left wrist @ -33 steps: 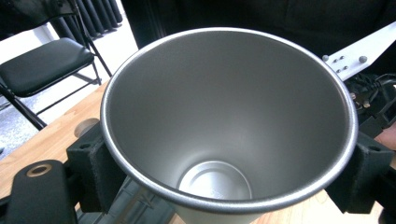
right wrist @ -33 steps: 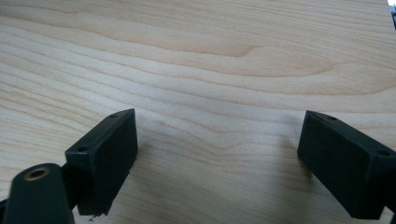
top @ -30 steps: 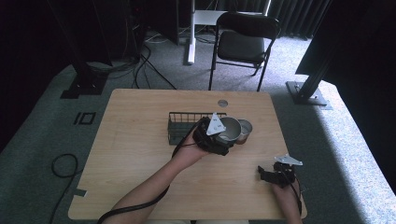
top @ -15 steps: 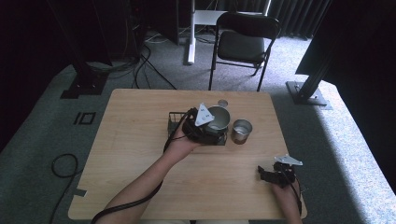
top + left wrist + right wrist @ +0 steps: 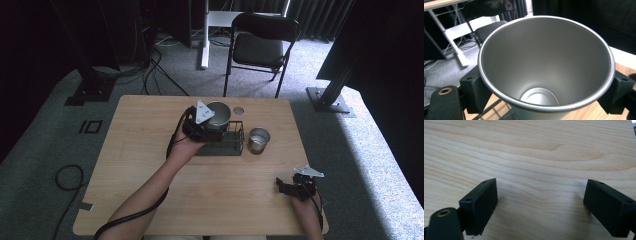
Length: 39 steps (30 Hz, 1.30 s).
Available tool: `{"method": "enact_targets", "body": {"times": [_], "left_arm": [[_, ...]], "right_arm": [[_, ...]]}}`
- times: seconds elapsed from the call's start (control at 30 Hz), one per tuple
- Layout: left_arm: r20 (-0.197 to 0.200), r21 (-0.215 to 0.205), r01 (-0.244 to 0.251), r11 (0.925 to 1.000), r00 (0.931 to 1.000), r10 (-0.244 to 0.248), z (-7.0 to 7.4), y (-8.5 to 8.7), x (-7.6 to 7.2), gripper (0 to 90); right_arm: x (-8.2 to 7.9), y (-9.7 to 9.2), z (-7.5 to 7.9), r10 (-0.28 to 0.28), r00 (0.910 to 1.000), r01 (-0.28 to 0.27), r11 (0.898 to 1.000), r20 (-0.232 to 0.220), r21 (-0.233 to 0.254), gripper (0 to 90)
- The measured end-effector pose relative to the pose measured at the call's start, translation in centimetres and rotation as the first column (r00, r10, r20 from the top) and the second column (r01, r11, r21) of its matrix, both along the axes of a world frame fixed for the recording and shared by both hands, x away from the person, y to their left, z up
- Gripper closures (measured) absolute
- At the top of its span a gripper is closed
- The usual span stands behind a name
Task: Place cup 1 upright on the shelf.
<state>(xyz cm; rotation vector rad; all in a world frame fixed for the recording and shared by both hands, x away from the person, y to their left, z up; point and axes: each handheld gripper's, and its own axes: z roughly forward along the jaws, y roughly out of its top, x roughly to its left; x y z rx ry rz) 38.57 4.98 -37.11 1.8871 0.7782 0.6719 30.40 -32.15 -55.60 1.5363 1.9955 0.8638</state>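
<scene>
Indoors: pale woodgrain tabletop [image 5: 150,200], grey carpet [image 5: 45,145]; left gripper [image 5: 212,127] fingers clamp smooth conical steel cup [image 5: 544,62]; right gripper [image 5: 541,202] fingers released.

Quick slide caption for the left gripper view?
Left gripper clamps an empty steel cup, above the wire rack.

Light wooden table [image 5: 150,200] on grey carpet floor [image 5: 60,140], pale grain with darker streaks. Black folding chair [image 5: 262,47] beyond far edge, seat facing table. White desk leg [image 5: 204,35] left of chair, cables [image 5: 160,70] trailing across carpet near it. Black stand bases [image 5: 87,92] and [image 5: 327,100] at far left and far right corners. Dark curtain [image 5: 320,15] behind chair. Bright daylight patch on carpet at right, rest of room in deep shadow. Black cable loop [image 5: 67,177] on floor at left.
</scene>
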Motion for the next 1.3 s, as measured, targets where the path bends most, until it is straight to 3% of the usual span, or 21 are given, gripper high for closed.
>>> {"method": "enact_targets", "body": {"times": [0.23, 0.47, 0.57, 0.8, 1.07, 1.3], "left_arm": [[-0.011, -0.025, -0.104, 0.9943, 0.9946, 0.103, -0.5, 1.2, 1.2, 14.9], [-0.033, -0.017, -0.196, 0.9805, 0.9803, 0.195, -1.8, 2.1, 2.0, 15.0], [-0.052, -0.020, -0.215, 0.9764, 0.9756, 0.214, -2.3, 2.5, 2.3, 15.0], [-0.067, -0.015, -0.223, 0.9748, 0.9729, 0.221, -4.0, 2.5, 2.9, 15.0], [-0.101, -0.022, -0.269, 0.9630, 0.9589, 0.265, -5.9, 2.9, 3.4, 15.0], [-0.115, -0.008, -0.284, 0.9589, 0.9528, 0.281, -6.9, 3.1, 3.6, 15.0]], "right_arm": [[0.0, 0.0, 0.0, -0.001, 1.0000, 0.001, 1.000, 0.000, 0.000, 11.7], [0.0, 0.0, 0.0, 0.000, 1.0000, 0.000, 1.000, 0.000, -0.001, 11.7], [0.0, 0.0, 0.0, 0.000, 1.0000, 0.000, 1.000, 0.000, 0.000, 11.7], [0.0, 0.0, 0.0, 0.000, 1.0000, 0.000, 1.000, 0.000, 0.000, 11.7], [0.0, 0.0, 0.0, -0.001, 1.0000, 0.001, 1.000, -0.001, 0.001, 11.7], [0.0, 0.0, 0.0, -0.001, 1.0000, 0.001, 1.000, -0.001, 0.000, 11.7]]}}
